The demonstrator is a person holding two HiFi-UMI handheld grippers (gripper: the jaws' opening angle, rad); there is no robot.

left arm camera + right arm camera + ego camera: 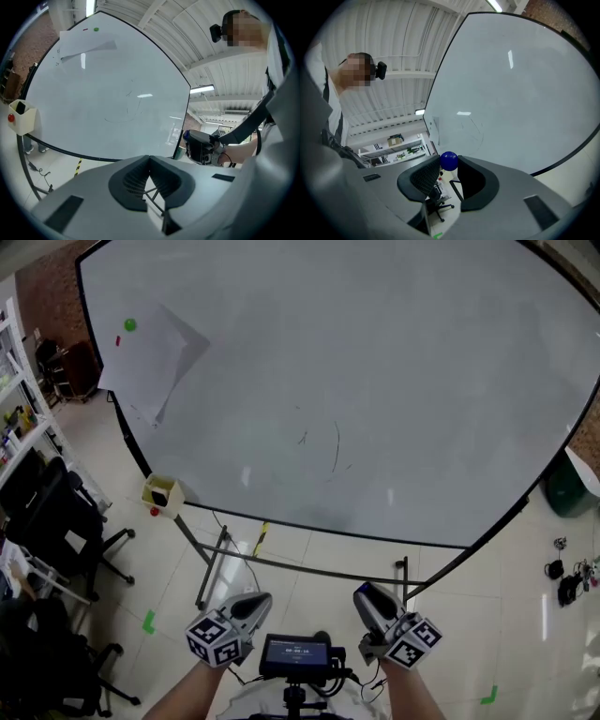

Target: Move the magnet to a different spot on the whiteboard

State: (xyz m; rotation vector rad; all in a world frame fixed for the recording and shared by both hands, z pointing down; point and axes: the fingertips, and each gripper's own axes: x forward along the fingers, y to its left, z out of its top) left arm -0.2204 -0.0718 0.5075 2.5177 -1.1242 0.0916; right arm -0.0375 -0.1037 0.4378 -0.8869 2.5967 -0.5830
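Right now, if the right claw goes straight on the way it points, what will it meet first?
Probably the whiteboard, near its left edge in the right gripper view. Nothing else shows between it and the right claw, which holds the blue magnet; depth is hard to judge.

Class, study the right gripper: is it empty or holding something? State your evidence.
Holding. In the right gripper view, the right gripper has a blue magnet pinched between its jaw tips, off the whiteboard.
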